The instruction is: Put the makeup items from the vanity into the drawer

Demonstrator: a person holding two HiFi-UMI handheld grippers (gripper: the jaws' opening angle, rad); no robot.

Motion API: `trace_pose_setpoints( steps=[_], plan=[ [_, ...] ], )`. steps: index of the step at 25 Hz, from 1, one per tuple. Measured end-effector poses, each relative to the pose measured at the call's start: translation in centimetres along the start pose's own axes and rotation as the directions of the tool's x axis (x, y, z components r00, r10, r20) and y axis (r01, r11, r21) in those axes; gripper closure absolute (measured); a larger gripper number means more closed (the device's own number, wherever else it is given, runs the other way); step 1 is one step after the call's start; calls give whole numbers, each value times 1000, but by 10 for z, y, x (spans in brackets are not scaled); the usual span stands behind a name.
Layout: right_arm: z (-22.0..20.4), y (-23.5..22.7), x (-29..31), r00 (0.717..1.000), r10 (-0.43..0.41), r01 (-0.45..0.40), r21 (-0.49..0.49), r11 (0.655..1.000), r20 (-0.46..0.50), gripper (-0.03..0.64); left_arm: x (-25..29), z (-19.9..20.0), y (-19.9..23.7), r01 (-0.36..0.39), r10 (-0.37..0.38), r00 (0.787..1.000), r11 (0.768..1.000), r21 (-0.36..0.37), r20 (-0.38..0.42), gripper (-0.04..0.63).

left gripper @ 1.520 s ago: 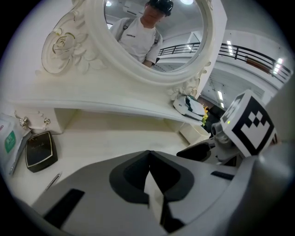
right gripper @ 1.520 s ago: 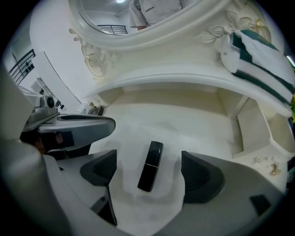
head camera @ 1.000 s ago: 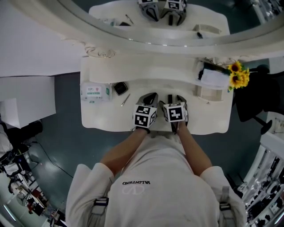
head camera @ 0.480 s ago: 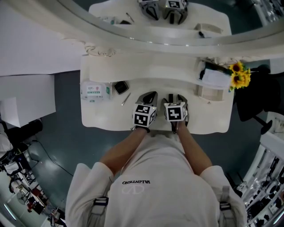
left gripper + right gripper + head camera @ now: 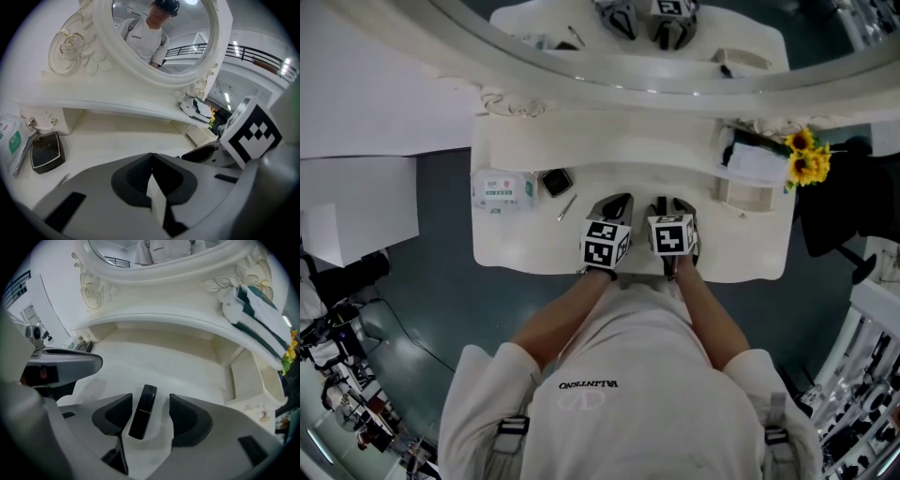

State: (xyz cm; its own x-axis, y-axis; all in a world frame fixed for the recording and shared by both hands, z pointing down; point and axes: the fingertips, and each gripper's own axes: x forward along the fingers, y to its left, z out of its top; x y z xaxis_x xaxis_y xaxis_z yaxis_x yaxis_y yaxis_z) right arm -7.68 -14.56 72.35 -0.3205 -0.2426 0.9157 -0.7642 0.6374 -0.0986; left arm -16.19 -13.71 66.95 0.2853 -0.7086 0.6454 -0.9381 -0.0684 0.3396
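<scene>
- The white vanity counter (image 5: 525, 246) lies under the ornate oval mirror (image 5: 159, 42). A person in a white T-shirt (image 5: 609, 394) stands at its front edge with both arms stretched over it.
- The left tool (image 5: 151, 157) hovers over the middle of the counter, just beside the right one. Its jaws are pressed together with nothing between them.
- The right tool (image 5: 150, 397) points steeply down at the counter. Its jaws have just been closing and now stand at a moderate gap. A black lipstick tube (image 5: 142, 413) lies flat on the counter between them. The left pad is right next to the tube, and a clear gap remains on the right side, so the tube is not yet clamped.
- A pack of wipes (image 5: 502, 192) sits near the counter's left end.
- A bunch of sunflowers (image 5: 803, 157) rests at the right end.
- A black compact (image 5: 47, 152) lies closed just right of the wipes.
- A thin stick-like item (image 5: 566, 209) lies near the compact; its kind cannot be made out.
</scene>
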Motion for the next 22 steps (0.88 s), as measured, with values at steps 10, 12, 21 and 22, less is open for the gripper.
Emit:
trace_pose_setpoints(
  steps=[10, 12, 21, 22],
  plan=[
    [2, 4, 0, 999, -10, 11, -27, 1000, 34, 506, -3, -1, 0, -12, 12, 1000, 1000, -2, 4, 595],
    [2, 4, 0, 999, -11, 12, -32, 999, 37, 508, -3, -1, 0, -15, 15, 1000, 1000, -3, 3, 595],
    [6, 1, -9, 997, 21, -21, -4, 1000, 73, 509, -3, 0, -8, -12, 12, 1000, 1000, 5, 11, 595],
    [7, 1, -11, 996, 22, -22, 2, 1000, 83, 509, -3, 1, -10, -9, 9, 1000, 1000, 7, 11, 595]
  ],
)
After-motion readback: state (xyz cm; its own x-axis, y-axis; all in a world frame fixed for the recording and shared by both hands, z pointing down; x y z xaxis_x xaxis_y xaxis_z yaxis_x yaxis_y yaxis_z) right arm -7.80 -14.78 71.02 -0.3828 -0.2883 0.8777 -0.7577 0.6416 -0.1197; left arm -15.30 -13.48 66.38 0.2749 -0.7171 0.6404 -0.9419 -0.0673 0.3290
